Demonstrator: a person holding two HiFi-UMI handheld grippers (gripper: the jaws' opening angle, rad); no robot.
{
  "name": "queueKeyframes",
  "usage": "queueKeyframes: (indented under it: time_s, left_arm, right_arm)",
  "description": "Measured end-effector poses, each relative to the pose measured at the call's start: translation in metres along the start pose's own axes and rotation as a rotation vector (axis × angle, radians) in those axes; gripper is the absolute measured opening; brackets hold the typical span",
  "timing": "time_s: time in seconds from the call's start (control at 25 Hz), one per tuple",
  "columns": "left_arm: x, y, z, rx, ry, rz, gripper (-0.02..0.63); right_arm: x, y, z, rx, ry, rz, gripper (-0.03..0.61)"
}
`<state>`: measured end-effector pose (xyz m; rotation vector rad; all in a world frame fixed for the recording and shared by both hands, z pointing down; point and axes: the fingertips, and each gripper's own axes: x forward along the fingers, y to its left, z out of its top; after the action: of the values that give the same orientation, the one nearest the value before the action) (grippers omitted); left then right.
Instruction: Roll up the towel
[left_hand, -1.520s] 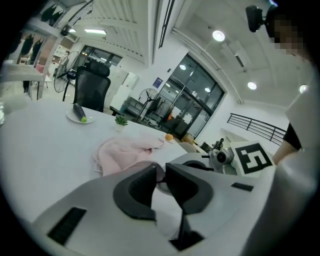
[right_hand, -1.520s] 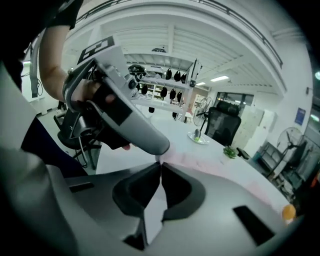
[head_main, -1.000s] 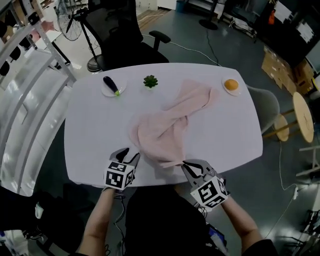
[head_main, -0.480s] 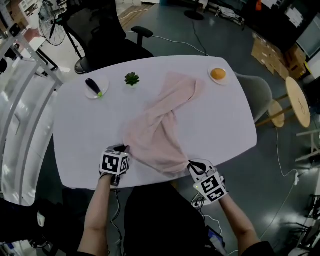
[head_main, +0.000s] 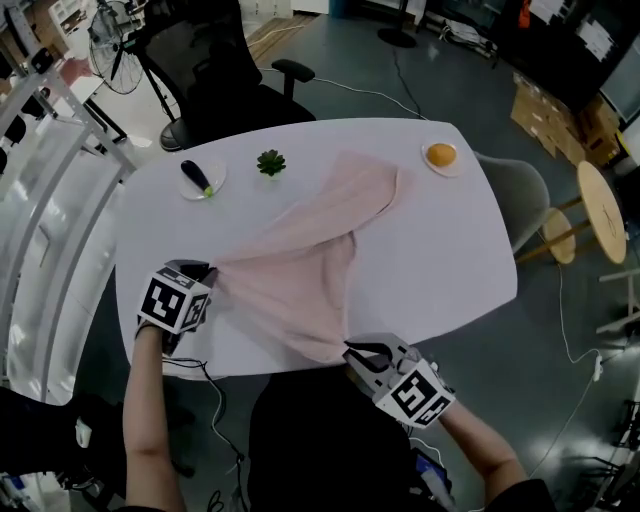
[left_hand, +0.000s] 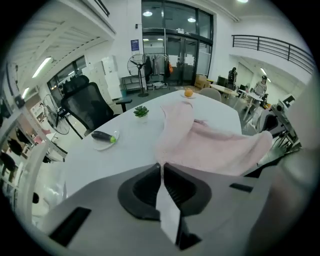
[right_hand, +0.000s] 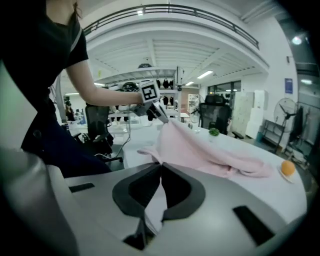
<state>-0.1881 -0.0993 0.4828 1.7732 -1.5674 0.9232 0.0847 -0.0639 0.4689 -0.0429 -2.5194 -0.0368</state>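
Observation:
The pink towel lies slantwise on the white table, its far end bunched near the orange. My left gripper holds the towel's near left corner; its jaws have just been closing and now pinch the cloth. In the left gripper view the gripper shows pale cloth between its jaws, and the towel stretches away to the right. My right gripper is shut on the near right corner at the table's front edge. The right gripper view shows that gripper and the towel pulled taut and lifted between both grippers.
At the table's far side stand a plate with an aubergine, a small green plant and a plate with an orange. A black office chair stands behind the table, a grey chair and a wooden stool to the right.
My left gripper has closed on the towel's corner and moved left and up with it, stretching the near edge. The right gripper shifted slightly, still holding its corner.

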Motion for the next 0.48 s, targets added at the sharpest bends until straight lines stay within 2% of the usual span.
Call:
queueKeyframes:
  time_s: [0.12,0.32,0.44,0.48]
  left_arm:
    - [0.006,0.014,-0.008,0.039,0.08,0.018,0.034]
    - [0.068,0.015,-0.069,0.084,0.292,0.007,0.035]
    - [0.093,0.006,-0.09,0.106,0.298,0.019,0.044]
    - [0.096,0.003,-0.093,0.11,0.295,0.018,0.071]
  right_arm:
    - [0.021,0.039,0.0,-0.046,0.01,0.112,0.017]
    - [0.076,0.078,-0.05,-0.034,0.15,0.204,0.029]
    - [0.089,0.081,-0.074,0.033,0.225,0.23,0.114]
    - [0.089,0.078,-0.076,0.056,0.232,0.235,0.154]
